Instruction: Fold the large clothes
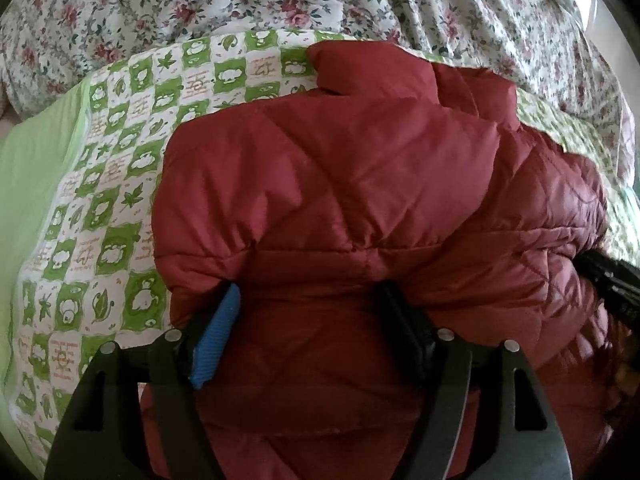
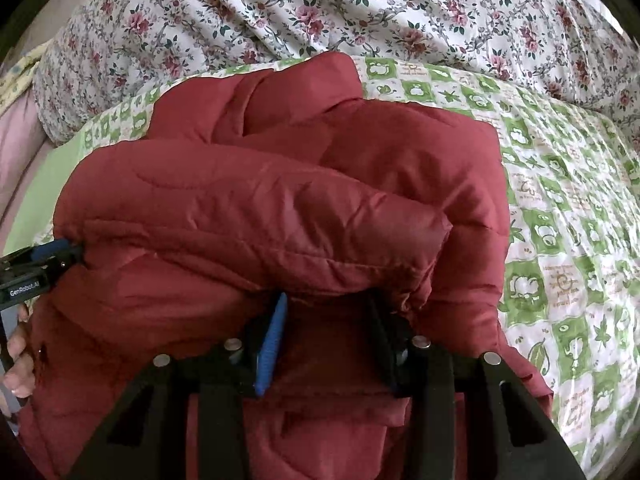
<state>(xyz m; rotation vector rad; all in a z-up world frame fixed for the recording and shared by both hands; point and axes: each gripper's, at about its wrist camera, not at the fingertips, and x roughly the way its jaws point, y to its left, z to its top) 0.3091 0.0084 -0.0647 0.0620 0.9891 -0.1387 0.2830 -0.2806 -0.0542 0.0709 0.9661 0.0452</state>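
A dark red quilted jacket [image 1: 340, 184] lies bunched and folded over on the bed, its collar pointing away from me. My left gripper [image 1: 310, 292] is shut on a thick fold at the jacket's near edge, with fabric bulging between the blue pad [image 1: 218, 332] and the black finger. In the right wrist view my right gripper [image 2: 329, 300] is shut on another thick fold of the jacket [image 2: 280, 200], under a puffy rolled layer. The left gripper [image 2: 48, 256] shows at that view's left edge, with a hand [image 2: 18, 356] behind it.
Under the jacket lies a green-and-white checked sheet [image 1: 120, 184] [image 2: 560, 220]. A rumpled floral quilt [image 1: 240, 0] [image 2: 320, 8] is heaped along the far side. A plain green strip [image 1: 28, 184] borders the sheet on the left.
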